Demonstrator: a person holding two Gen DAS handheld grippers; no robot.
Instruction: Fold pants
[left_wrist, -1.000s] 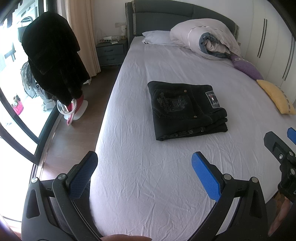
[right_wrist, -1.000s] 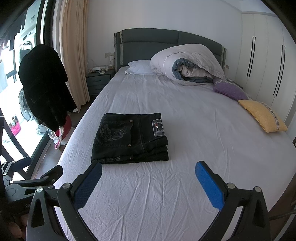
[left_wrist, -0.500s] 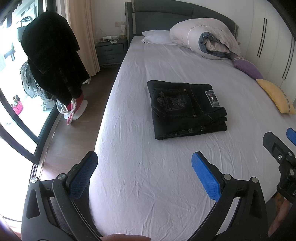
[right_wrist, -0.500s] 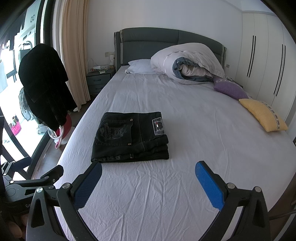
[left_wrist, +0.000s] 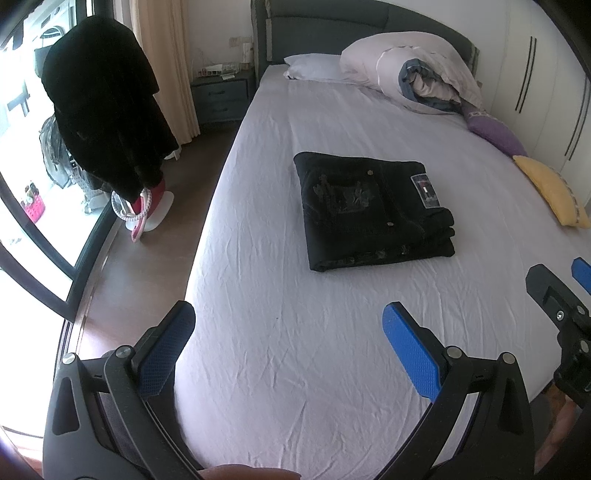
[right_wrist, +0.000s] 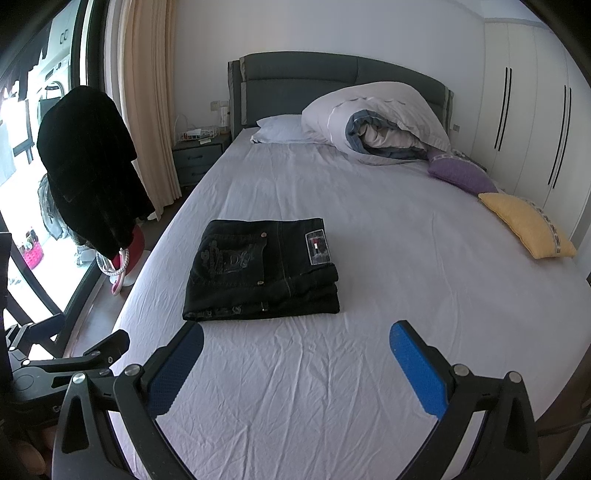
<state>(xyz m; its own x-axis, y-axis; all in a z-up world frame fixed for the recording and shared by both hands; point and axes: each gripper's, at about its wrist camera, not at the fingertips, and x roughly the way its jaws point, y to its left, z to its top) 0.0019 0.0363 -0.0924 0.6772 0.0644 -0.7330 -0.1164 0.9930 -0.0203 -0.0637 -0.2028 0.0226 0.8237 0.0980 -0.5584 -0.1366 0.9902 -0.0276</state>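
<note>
Black pants (left_wrist: 373, 210) (right_wrist: 262, 269) lie folded into a thick rectangle on the white bed sheet (left_wrist: 295, 350), back pocket and a small label facing up. My left gripper (left_wrist: 288, 339) hovers open over the near part of the bed, well short of the pants, holding nothing. The right gripper (right_wrist: 295, 358) is also open and empty, just in front of the pants' near edge. Each gripper's frame shows at the edge of the other's view.
A rolled duvet (right_wrist: 376, 122), white pillow (right_wrist: 280, 129), purple cushion (right_wrist: 458, 173) and yellow cushion (right_wrist: 528, 225) lie along the head and right side of the bed. A black coat (left_wrist: 103, 107) hangs on a stand left of the bed. A nightstand (right_wrist: 199, 158) stands by the curtain.
Both views have drifted slightly; the pants lie as before and both grippers stay open.
</note>
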